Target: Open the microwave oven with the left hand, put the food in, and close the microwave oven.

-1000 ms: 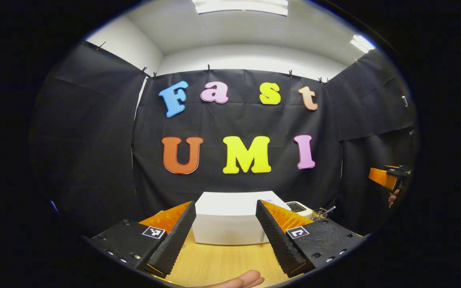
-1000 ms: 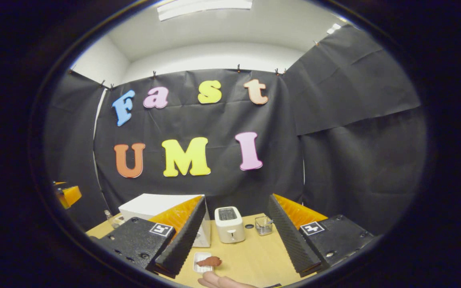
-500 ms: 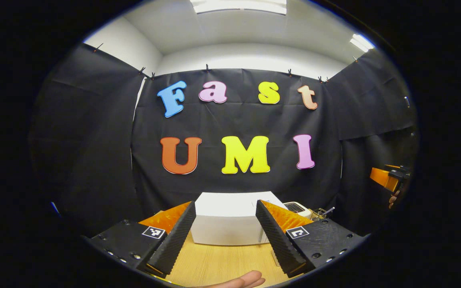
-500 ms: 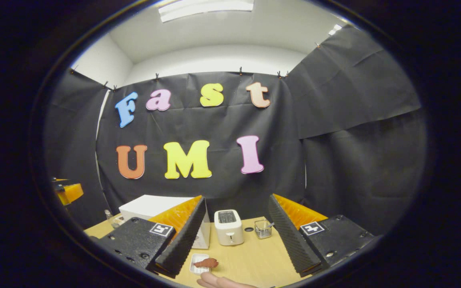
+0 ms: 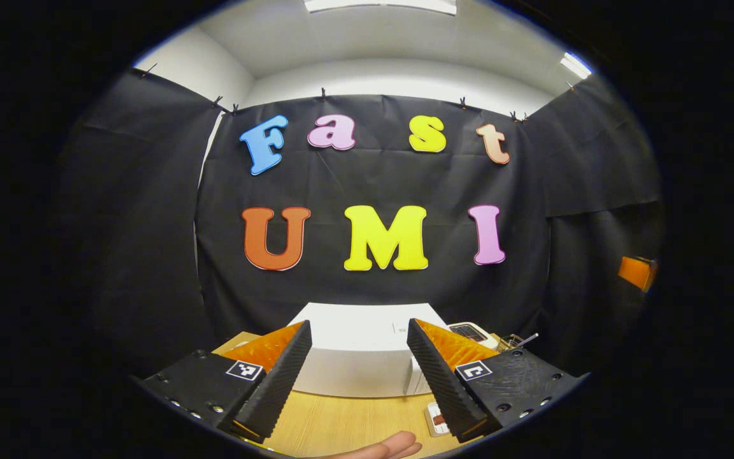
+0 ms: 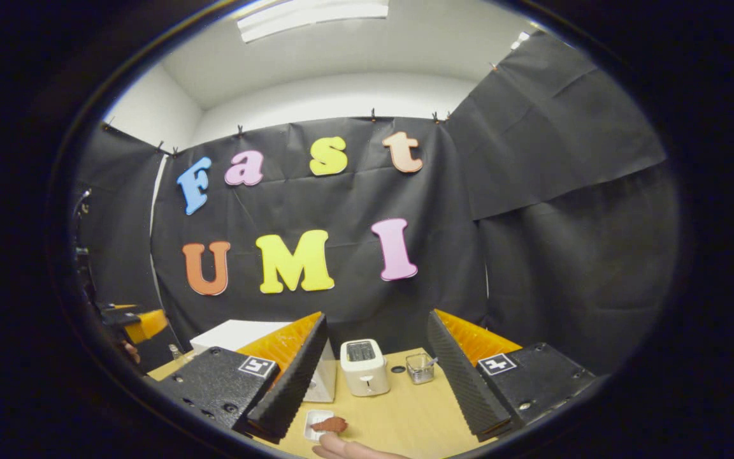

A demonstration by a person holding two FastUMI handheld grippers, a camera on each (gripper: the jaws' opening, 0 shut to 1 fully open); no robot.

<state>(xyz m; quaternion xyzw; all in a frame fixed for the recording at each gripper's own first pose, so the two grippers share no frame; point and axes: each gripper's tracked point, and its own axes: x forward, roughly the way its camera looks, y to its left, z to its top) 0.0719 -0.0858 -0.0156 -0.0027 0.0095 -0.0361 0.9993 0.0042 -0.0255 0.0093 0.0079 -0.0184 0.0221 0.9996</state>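
The left claw (image 5: 357,376) is wide open and holds nothing. It hangs in the air above the light wooden tabletop (image 5: 348,424). Straight ahead of it, between its two fingers, sits the white box-shaped microwave oven (image 5: 364,357). The claw is not touching the oven. The oven's door looks shut, and I cannot make out a handle from here.

The right claw (image 6: 373,376) is open too and holds nothing. Just below it and a little to its left, close to its left finger, lies the food: a small reddish-brown piece (image 6: 330,424) on a small white tray (image 6: 313,426). A fingertip of the person's hand (image 6: 341,448) is right beside the tray. Ahead of this claw, between its fingers, stands a small white toaster (image 6: 364,366), and next to that a little clear glass cup (image 6: 419,368). The microwave oven peeks out behind its left finger.

I think the task is at its very start. The step now is getting the left claw to the oven door. Next, the left claw should go forward and down to the door's edge, grab or hook it, and pull it open. The right claw can wait near the food until the door is open.
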